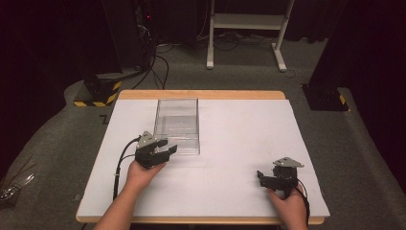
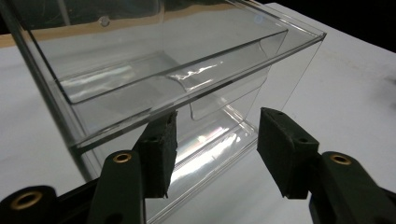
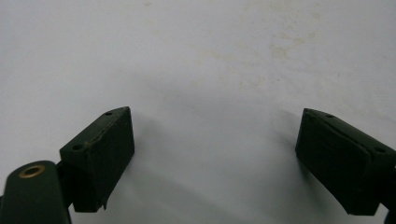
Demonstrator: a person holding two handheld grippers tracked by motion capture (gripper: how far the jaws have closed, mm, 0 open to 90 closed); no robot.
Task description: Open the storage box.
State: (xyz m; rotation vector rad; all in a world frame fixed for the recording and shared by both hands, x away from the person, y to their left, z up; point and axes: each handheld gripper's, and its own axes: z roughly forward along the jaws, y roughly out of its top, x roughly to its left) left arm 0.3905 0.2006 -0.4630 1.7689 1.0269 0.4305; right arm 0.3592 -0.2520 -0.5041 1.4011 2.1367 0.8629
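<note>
1. High view: a white table (image 1: 239, 191) takes up the middle of the frame, wood edge at its far side, grey carpet all round.
2. Left of centre, toward the top of the tabletop, stands a clear plastic box (image 1: 177, 125), open-topped, nothing visible inside it.
3. At its lower left corner sits the left gripper (image 1: 166, 150), held in the person's left hand (image 1: 143, 173). In the left gripper view the box (image 2: 177, 84) fills the upper frame. The jaws stand apart, straddling the near wall just below the rim, one pad (image 2: 161, 149) seemingly against the plastic, the other (image 2: 280, 149) clear of it. So not clamped yet, I'd say.
4. Lower right of the high view, well apart from the box, the right gripper (image 1: 264, 178) rests low over bare table; the right gripper view shows its jaws spread wide with nothing between them.
5. My read: the step in hand is taking hold of the box wall. Next, the left jaws need to pinch squarely on that thin, slippery edge before any lift or drag.
</note>
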